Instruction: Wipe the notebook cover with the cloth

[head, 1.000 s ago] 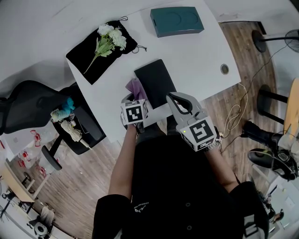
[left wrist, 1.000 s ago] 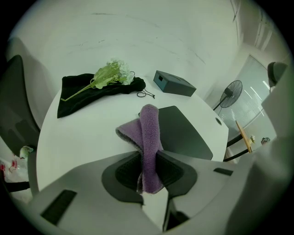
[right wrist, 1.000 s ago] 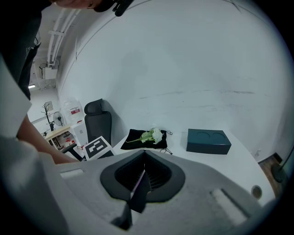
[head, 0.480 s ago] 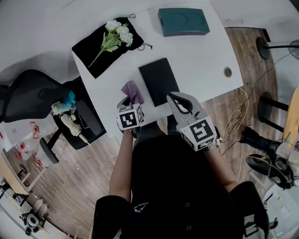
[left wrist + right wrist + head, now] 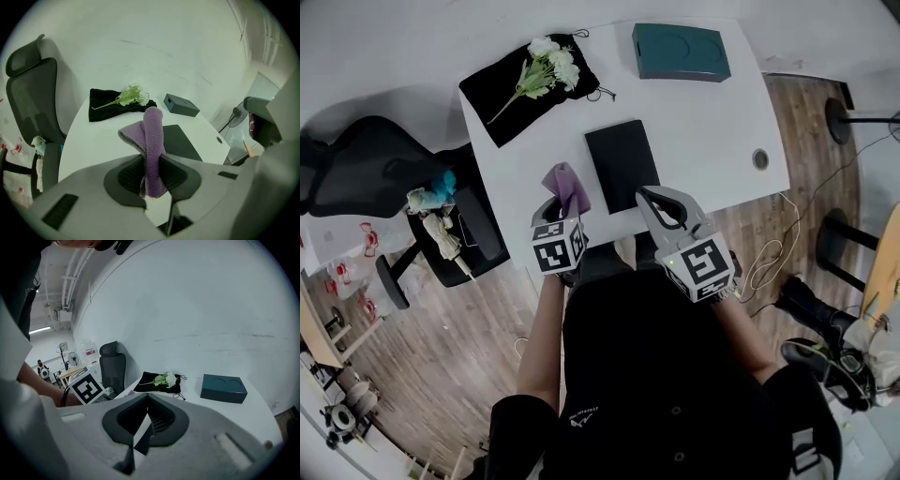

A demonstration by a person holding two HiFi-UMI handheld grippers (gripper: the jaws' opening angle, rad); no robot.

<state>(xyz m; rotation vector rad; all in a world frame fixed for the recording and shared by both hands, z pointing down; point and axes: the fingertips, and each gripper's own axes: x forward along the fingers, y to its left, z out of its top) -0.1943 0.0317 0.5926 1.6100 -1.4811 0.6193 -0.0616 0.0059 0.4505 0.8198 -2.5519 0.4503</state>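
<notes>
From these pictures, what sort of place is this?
Probably an office or a lab workroom: a white desk, a black office chair beside it, and a wood floor.

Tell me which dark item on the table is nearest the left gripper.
The black notebook, flat beside the purple cloth that the left gripper clamps. The black pouch with flowers and the teal box lie farther back.

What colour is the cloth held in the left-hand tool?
Purple. The cloth shows best in the left gripper view, pinched by the left gripper.
</notes>
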